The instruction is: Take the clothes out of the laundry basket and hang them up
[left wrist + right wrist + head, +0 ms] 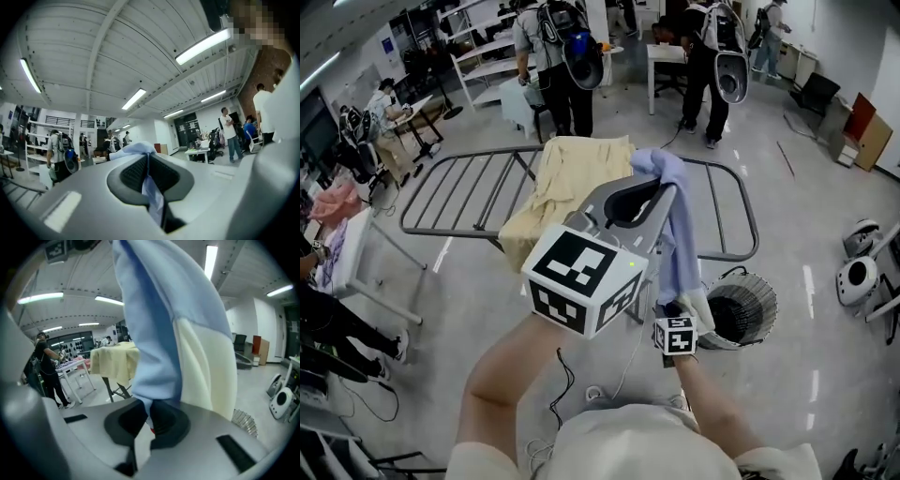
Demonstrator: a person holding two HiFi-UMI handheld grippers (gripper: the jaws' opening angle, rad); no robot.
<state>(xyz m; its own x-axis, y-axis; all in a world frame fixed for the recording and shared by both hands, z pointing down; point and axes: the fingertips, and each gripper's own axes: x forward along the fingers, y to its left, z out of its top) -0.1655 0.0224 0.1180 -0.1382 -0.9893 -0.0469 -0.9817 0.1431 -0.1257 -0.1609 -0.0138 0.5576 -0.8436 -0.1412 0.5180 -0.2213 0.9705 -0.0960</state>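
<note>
A light blue garment (677,234) with a cream panel hangs in the air in front of the grey drying rack (459,192). My left gripper (664,187) is shut on its top edge, and blue cloth (136,149) is pinched between the jaws of that gripper (149,164). Lower down, my right gripper (673,317) is shut on the garment's bottom part; the blue and cream cloth (159,333) rises out of its closed jaws (151,417). A pale yellow garment (572,178) lies draped over the rack. The wire laundry basket (748,314) stands on the floor at the right.
Several people with backpack gear (562,56) stand beyond the rack. A white table (356,253) with clothes is at the left edge. White devices (858,272) sit on the floor at the right. A cable (567,384) trails on the floor near the person's feet.
</note>
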